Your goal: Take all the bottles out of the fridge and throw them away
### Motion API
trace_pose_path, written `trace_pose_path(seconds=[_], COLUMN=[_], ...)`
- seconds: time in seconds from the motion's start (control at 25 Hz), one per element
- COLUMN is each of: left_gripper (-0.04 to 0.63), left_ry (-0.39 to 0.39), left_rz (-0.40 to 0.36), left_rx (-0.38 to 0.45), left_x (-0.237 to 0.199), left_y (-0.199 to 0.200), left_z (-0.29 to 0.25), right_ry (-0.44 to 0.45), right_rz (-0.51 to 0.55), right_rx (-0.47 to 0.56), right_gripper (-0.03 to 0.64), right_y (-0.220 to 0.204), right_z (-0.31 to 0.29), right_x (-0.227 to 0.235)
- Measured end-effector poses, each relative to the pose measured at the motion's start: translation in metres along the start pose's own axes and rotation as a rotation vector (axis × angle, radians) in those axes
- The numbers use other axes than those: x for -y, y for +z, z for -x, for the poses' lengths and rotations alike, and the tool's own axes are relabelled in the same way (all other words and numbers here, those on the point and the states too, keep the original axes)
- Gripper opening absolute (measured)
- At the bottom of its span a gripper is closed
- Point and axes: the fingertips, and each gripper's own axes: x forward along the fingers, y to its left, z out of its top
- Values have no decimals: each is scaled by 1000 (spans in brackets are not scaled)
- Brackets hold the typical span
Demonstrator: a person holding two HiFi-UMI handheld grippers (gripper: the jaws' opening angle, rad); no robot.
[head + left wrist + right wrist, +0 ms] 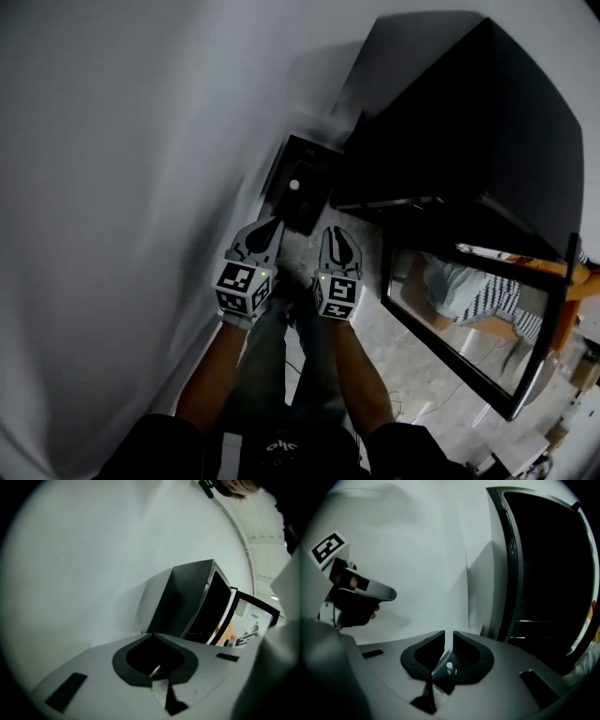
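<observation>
A black bin stands on the floor against the wall, with a bottle's white cap showing inside it. That bottle also shows far below, between the right gripper's jaws. Both grippers hang side by side above the bin. My left gripper is shut, its tips touching, with nothing held. The jaws of my right gripper stand a narrow slit apart, also empty. The black fridge is to the right, its inside too dark to show any bottles.
The fridge's glass door stands swung open at the right, reaching out over the pale tiled floor. A plain white wall fills the left. The person's legs are below the grippers. The left gripper shows in the right gripper view.
</observation>
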Motion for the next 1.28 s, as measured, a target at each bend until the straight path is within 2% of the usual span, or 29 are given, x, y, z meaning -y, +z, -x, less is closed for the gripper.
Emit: trace_pose_path(seconds=[0.24,0.36,0.56,0.92,1.08,1.28], left_gripper=[8,8,8,6,6,8], left_ry=[-127,-172,-271,-374,-382,-371], left_rz=[-26,-44,-25,-84,-99,-137], left_rx=[34,43,85,117,140,164], left_x=[86,121,184,313,369,426], left_y=[91,117,151,152,147,134], left_z=[45,62,96,176,215,258], right_ry=[-8,-17,-22,-19,6,-7], right_rz=[-51,-62,-104,-164,-170,-169], right_rx=[67,92,142,223,205,210], right_gripper=[9,8,8,8,8,8], right_y=[107,143,185,213,197,174], right_z=[102,146,228,400,468,540], right_x=[-4,1,23,64,76,95])
